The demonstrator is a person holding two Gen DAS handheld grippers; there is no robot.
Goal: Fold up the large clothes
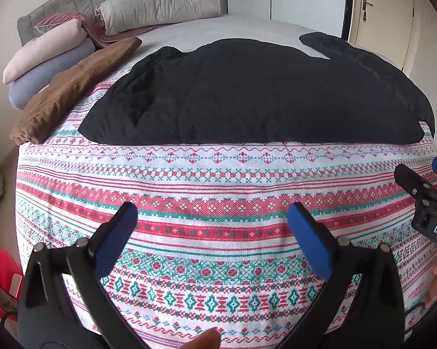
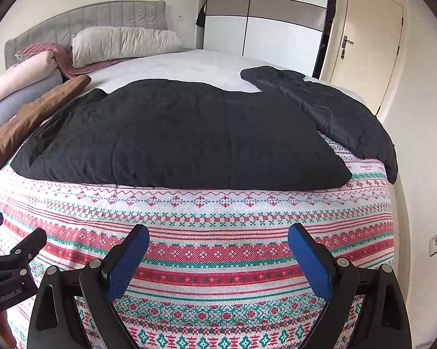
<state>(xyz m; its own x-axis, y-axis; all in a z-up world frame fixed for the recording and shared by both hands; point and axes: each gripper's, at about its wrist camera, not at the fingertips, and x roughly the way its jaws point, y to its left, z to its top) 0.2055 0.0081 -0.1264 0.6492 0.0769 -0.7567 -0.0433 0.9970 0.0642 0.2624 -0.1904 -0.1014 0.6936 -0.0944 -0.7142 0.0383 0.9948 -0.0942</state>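
I see my left gripper [image 1: 212,218] and right gripper [image 2: 218,240] both spread wide, holding nothing, above the patterned red-and-green bedspread [image 2: 218,232], while the big black quilted jacket [image 2: 189,133] lies flat across the bed ahead of them.

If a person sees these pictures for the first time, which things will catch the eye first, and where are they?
First comes the large black padded garment, spread flat across the middle of the bed, one sleeve reaching toward the far right edge. Under it lies the patterned red, green and white cloth, covering the near part of the bed. In the foreground, the left gripper and right gripper hover open, holding nothing.
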